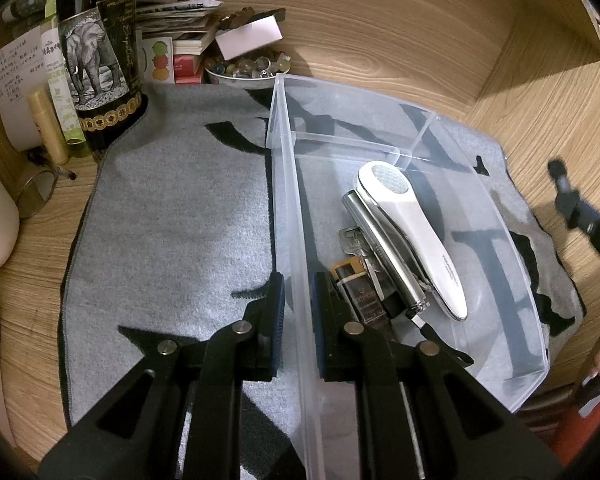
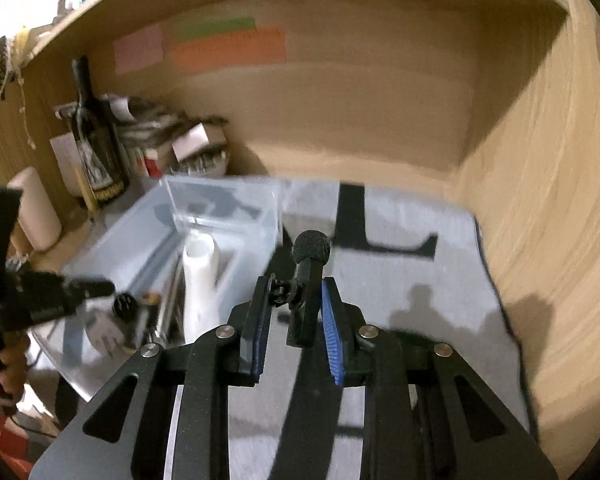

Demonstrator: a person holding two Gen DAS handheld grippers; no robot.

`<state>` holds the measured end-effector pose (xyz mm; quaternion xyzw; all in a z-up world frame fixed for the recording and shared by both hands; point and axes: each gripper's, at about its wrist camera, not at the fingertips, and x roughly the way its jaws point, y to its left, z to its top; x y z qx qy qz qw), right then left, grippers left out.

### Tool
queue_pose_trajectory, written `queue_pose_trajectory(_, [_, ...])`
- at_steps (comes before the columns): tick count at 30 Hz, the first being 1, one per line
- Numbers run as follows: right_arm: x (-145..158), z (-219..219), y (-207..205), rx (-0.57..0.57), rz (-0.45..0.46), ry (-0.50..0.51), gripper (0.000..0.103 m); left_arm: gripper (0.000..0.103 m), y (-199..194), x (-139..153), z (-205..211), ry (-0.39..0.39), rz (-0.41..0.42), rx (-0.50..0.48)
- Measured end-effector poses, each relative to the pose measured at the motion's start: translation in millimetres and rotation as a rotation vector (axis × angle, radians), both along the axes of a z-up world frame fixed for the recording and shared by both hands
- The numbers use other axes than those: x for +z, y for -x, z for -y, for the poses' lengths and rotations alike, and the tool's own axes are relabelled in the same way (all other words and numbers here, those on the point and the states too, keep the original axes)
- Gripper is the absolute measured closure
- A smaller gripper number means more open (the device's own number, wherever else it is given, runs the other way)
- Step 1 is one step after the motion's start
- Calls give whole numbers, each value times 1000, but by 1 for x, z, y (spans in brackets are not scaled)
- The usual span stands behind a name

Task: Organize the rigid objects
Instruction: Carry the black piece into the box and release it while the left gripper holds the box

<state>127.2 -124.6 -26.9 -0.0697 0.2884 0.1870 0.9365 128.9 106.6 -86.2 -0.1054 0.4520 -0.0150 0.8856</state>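
Right fingers (image 2: 296, 312) pinch mic (image 2: 310, 268) off-centre; it may slip. Left fingers (image 1: 298, 316) clamp bin (image 1: 288, 200) wall; bin may tip.

A clear plastic rectangular bin (image 1: 420, 152) sits on a grey fabric mat (image 1: 172, 208), holding a white oblong handheld device (image 1: 416, 232) atop a silver metal folding tool (image 1: 380, 248). A dark glass bottle with an elephant label (image 1: 96, 60) stands behind the mat's left corner, and a small bowl of beads (image 1: 244, 70) sits behind the bin.

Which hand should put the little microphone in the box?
Right. The right gripper already grips the microphone beside the box. The left gripper is busy clamping the box's wall.
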Motion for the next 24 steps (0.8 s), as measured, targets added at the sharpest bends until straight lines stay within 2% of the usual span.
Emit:
queue_pose_trajectory(6, [23,-17,-3,46,74,-8,81,91,0,0,0,0,0,0])
queue_pose_trajectory(11, [31,-35,-7,97,94,1,81,91,0,0,0,-3,1,0])
queue_pose_trajectory(24, [-4,-87,-25,246,-18,102,81,91,0,0,-1,0,0,-1])
